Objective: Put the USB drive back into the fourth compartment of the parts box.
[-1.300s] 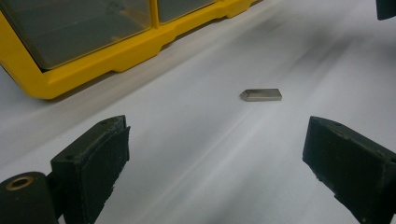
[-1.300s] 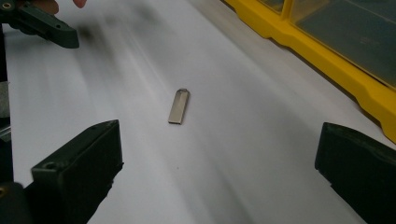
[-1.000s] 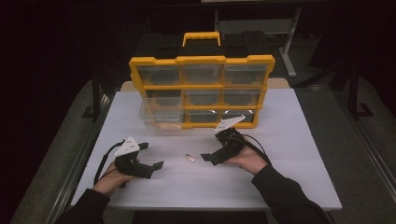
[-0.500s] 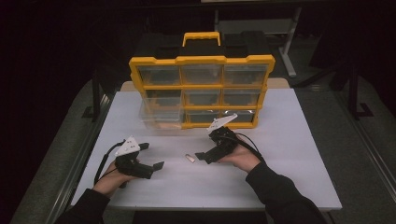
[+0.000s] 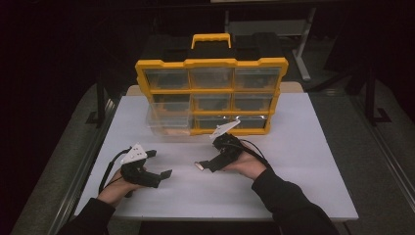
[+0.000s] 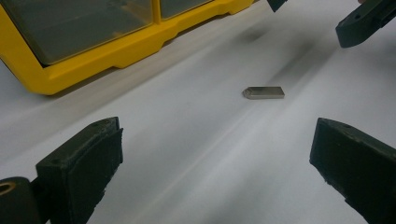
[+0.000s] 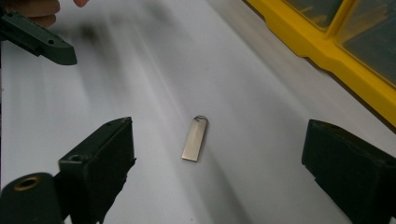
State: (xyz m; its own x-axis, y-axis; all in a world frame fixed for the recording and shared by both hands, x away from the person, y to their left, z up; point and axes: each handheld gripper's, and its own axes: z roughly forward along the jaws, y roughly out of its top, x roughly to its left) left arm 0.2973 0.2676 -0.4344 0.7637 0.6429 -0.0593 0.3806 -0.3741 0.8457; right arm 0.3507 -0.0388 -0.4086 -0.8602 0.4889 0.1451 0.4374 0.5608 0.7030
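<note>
The metal tag (image 7: 195,139) is flat, silvery (perhaps looped).

Silver metal tag (image 7: 194,139), yellow organiser (image 5: 211,93), white table (image 5: 303,161), black tongs (image 7: 219,172)

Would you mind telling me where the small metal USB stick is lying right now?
The USB stick lies flat on the white table, between the open right gripper and the left gripper, in front of the yellow organizer.

One metal tag (image 7: 194,138), one organizer box (image 5: 211,93), two grippers (image 5: 161,175)
</note>
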